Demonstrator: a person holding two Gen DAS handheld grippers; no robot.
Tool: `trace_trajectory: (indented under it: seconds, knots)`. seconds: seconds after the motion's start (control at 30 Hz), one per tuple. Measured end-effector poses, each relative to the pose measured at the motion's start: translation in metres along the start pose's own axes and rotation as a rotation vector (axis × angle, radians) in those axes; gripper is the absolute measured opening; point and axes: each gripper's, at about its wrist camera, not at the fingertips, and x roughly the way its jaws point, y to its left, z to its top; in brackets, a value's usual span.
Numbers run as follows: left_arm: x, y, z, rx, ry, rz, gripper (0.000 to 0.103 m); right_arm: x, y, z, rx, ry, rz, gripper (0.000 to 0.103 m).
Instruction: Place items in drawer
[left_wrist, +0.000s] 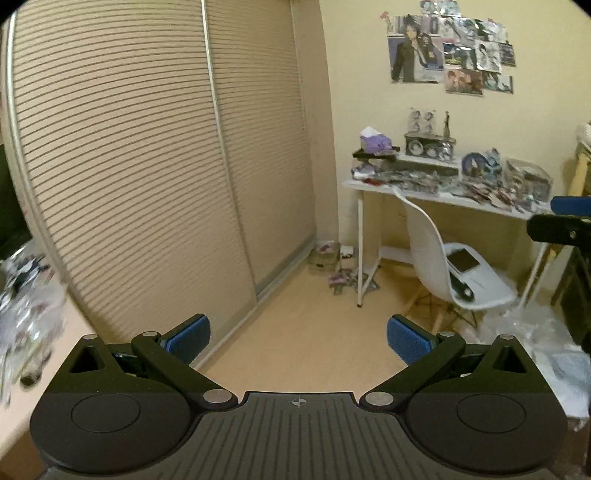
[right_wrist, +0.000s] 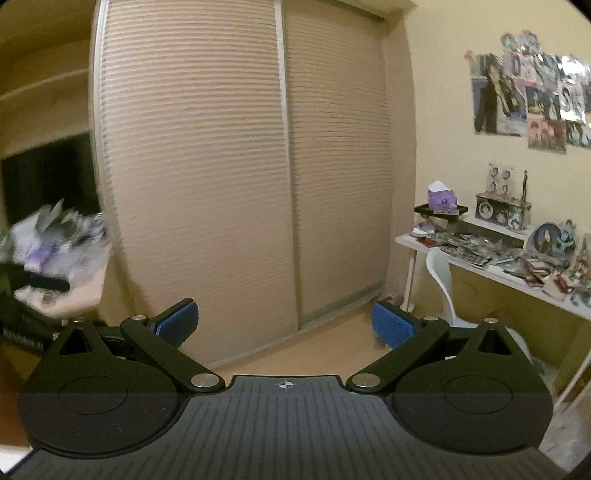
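The left gripper (left_wrist: 298, 338) is held up in the air with its blue pads (left_wrist: 188, 338) spread wide and nothing between them; it touches nothing. Past the gap lies bare tan floor (left_wrist: 314, 332). The right gripper (right_wrist: 284, 325) is likewise spread wide, its pads (right_wrist: 391, 328) empty and clear of everything. In the left wrist view, a dark part with a blue tip at the right edge is most likely the right gripper, level with the desk top.

Both cameras face a closet (left_wrist: 147, 166) with two ribbed beige sliding doors, shut, meeting at a pale metal stile. To its right is a yellow wall carrying a cluster of posters (left_wrist: 448, 51). Under them stands a white desk (left_wrist: 364, 184), its top crowded with cards, small figures, a raised white shelf and a purple plush (right_wrist: 443, 197) on a dark tray. A white chair (left_wrist: 436, 254) is tucked partly under the desk, with a flat dark device and a black tool on its seat. Loose papers and a small box (left_wrist: 325, 254) sit on the floor by the desk's near leg.

At the left edge, blurred, a pale surface (right_wrist: 85, 291) bears a heap of clear packets and papers (right_wrist: 55, 232). Which of these are the items to be stored cannot be told, and no drawer can be made out in either view.
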Motion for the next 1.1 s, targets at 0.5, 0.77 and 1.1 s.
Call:
trace_trajectory:
  seconds: [0.5,0.77,1.1]
  knots:
    - [0.154,0.085,0.125,-0.083,-0.079,-0.05,0.103,0.179,-0.006,0.081,0.006,-0.085,-0.121,0.103]
    - [0.26,0.078,0.18,-0.041,-0.076,-0.029,0.103,0.292,-0.072,0.106,0.034,-0.082,-0.102,0.103]
    - [0.387,0.062,0.279,-0.048,-0.063,0.019,0.103,0.425,-0.173,0.173,0.001,-0.103,-0.06,0.103]
